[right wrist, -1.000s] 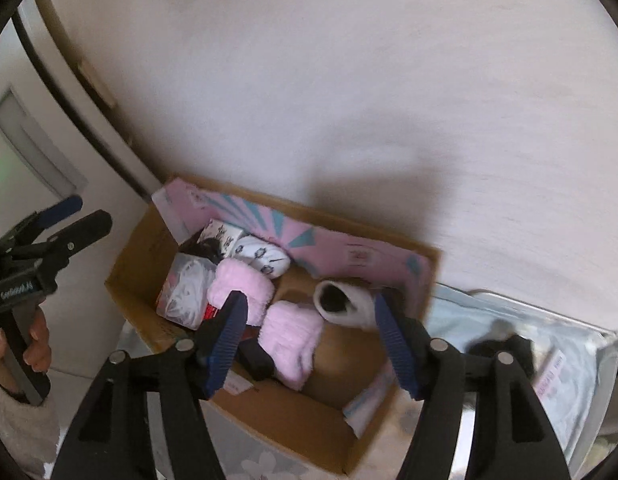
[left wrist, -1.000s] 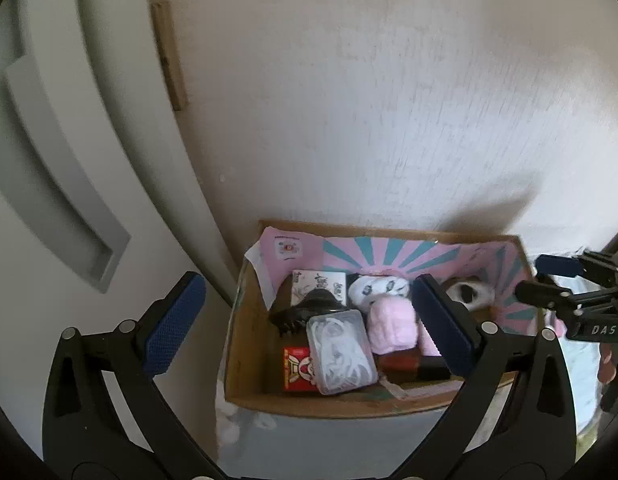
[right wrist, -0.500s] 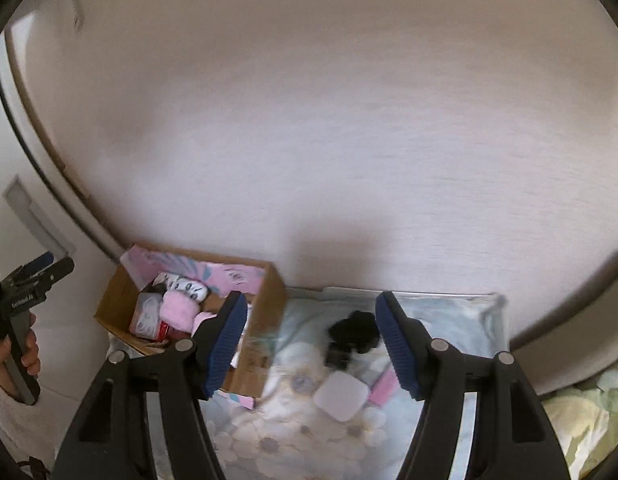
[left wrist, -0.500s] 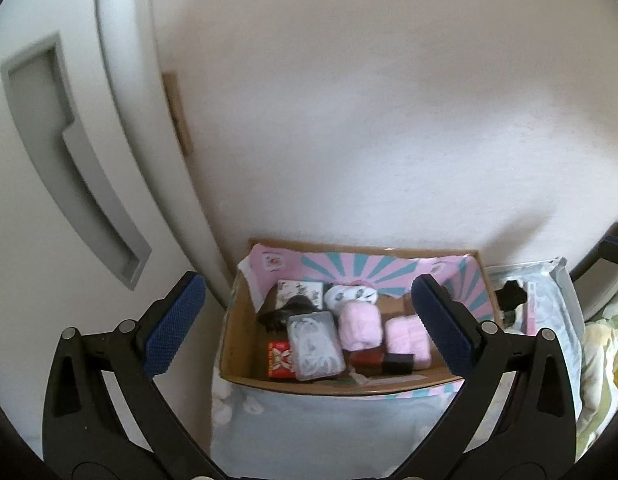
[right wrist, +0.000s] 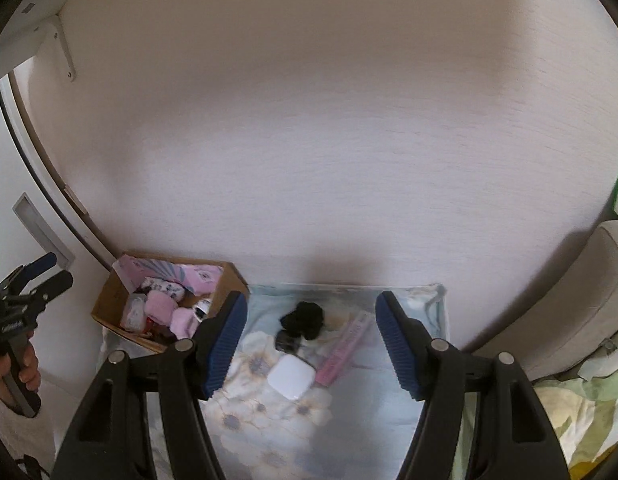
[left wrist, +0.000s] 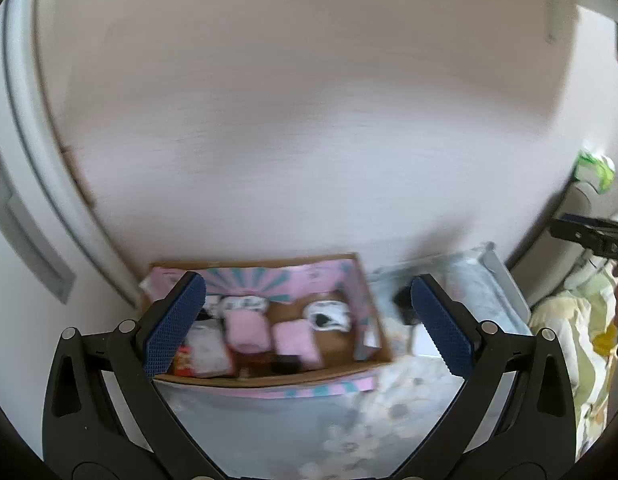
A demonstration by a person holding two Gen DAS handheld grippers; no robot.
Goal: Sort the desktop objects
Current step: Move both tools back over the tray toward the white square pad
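A cardboard box (left wrist: pixel 373 322) (right wrist: pixel 105 300) with a pink lining stands against the wall at the left of a floral cloth. It holds pink rolled socks (left wrist: pixel 247 330) (right wrist: pixel 159 306), a white sock (left wrist: pixel 327 314), a clear case (left wrist: pixel 207 350) and a red item (left wrist: pixel 183 362). On the cloth lie a black scrunchie (right wrist: pixel 303 318), a dark small item (right wrist: pixel 287 340), a white square case (right wrist: pixel 289 376) and a pink tube (right wrist: pixel 345 342). My left gripper (left wrist: pixel 309 324) is open and empty, back from the box. My right gripper (right wrist: pixel 311 344) is open and empty, back from the loose items.
The floral cloth (right wrist: pixel 269 416) covers the surface against a pale wall (right wrist: pixel 329 160). A white cabinet door with a recessed handle (left wrist: pixel 25 232) is at the left. Green-yellow bedding (right wrist: pixel 581 412) and a beige cushion (right wrist: pixel 581 304) are at the right.
Both grippers have pulled back and swung right. The box looks smaller and the loose items on the cloth have come between the right fingers. Both stay open.
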